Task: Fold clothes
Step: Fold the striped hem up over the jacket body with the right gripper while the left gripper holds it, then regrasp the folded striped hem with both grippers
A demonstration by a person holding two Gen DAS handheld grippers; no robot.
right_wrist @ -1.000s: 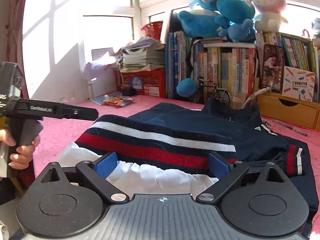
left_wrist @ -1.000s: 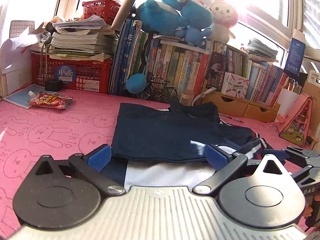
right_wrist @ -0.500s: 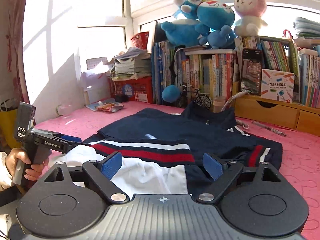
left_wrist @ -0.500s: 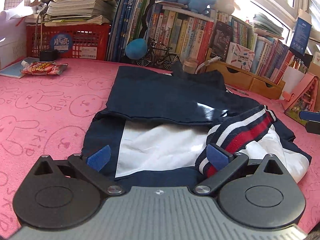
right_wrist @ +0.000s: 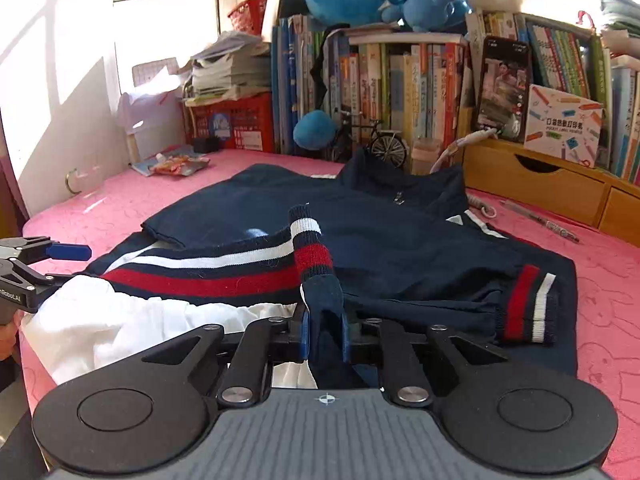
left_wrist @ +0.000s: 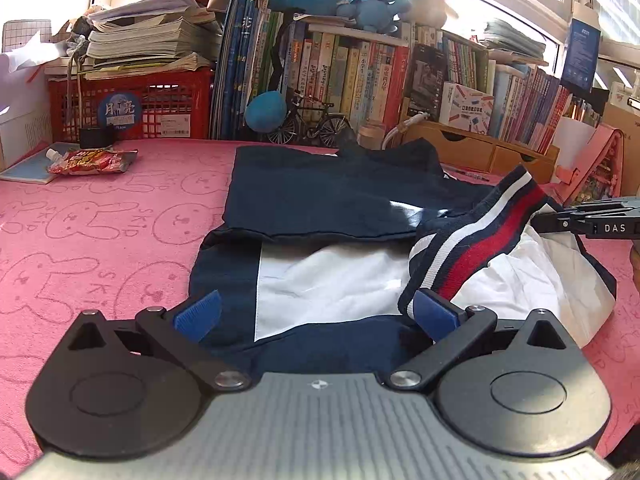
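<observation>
A navy jacket (left_wrist: 320,200) with white lining (left_wrist: 328,280) lies spread on the pink bunny-print cover (left_wrist: 100,240). Its red and white striped hem (left_wrist: 480,240) is turned up over the lining. My left gripper (left_wrist: 316,312) stands open low over the jacket's near edge, with fabric under it and nothing pinched. In the right wrist view my right gripper (right_wrist: 326,332) has its jaws closing on a bunched fold of the jacket (right_wrist: 400,240), and the pads press on the navy cloth just below a raised bit of striped hem (right_wrist: 312,248). The left gripper (right_wrist: 56,266) shows at that view's left edge.
Along the back stand a red crate (left_wrist: 132,108) under stacked papers, rows of books (left_wrist: 360,80), a model bicycle (left_wrist: 312,124) and a wooden drawer box (left_wrist: 472,152). A snack pouch (left_wrist: 88,160) lies far left. A pen (right_wrist: 540,220) lies at the right.
The right jaws went from wide open to nearly together on a fold of the jacket's hem. The left gripper sank closer to the jacket's near edge, still open.
</observation>
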